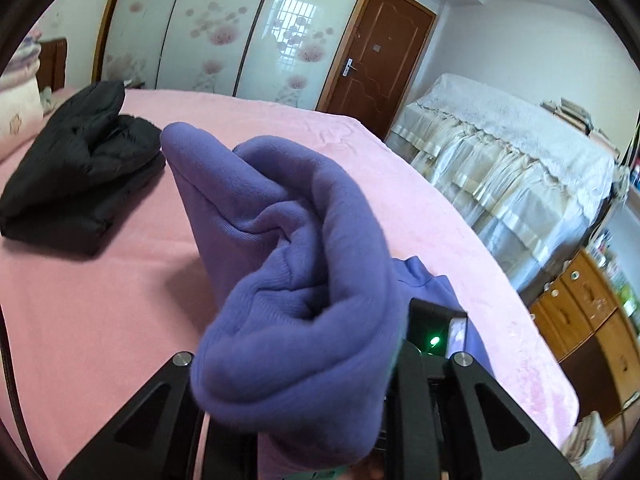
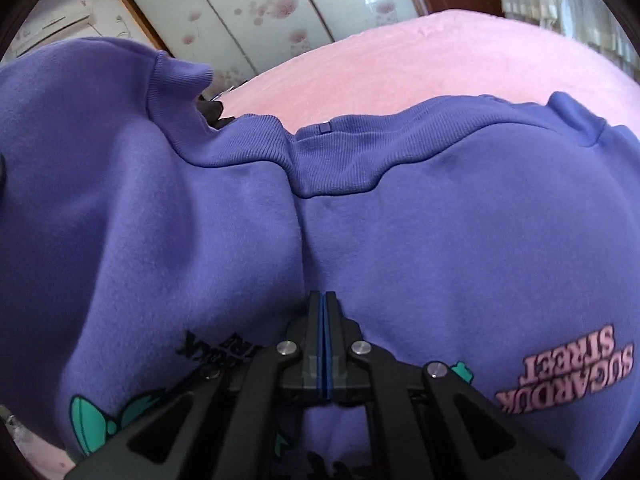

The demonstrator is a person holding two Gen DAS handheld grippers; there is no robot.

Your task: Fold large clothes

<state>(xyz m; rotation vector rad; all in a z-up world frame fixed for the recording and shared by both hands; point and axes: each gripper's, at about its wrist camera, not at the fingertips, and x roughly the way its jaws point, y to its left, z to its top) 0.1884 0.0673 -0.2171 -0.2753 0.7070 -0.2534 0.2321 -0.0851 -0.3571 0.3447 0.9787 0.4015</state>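
Close to your left gripper (image 1: 320,364), a thick bunch of the purple sweatshirt (image 1: 288,264) hides the jaws; they seem to pinch the cloth, which hangs raised over the pink bed (image 1: 100,300). If this bunch is only loosely caught, it may slip out and the fold will fall open. Under your right gripper (image 2: 324,308) the jaws are pressed together with nothing between them, the tips on the sweatshirt chest below the ribbed collar (image 2: 312,160). If you push sideways here, the layer may wrinkle. Further away, the folded black jacket (image 1: 80,168) lies on the bed; a wide swing could drop the cloth onto it.
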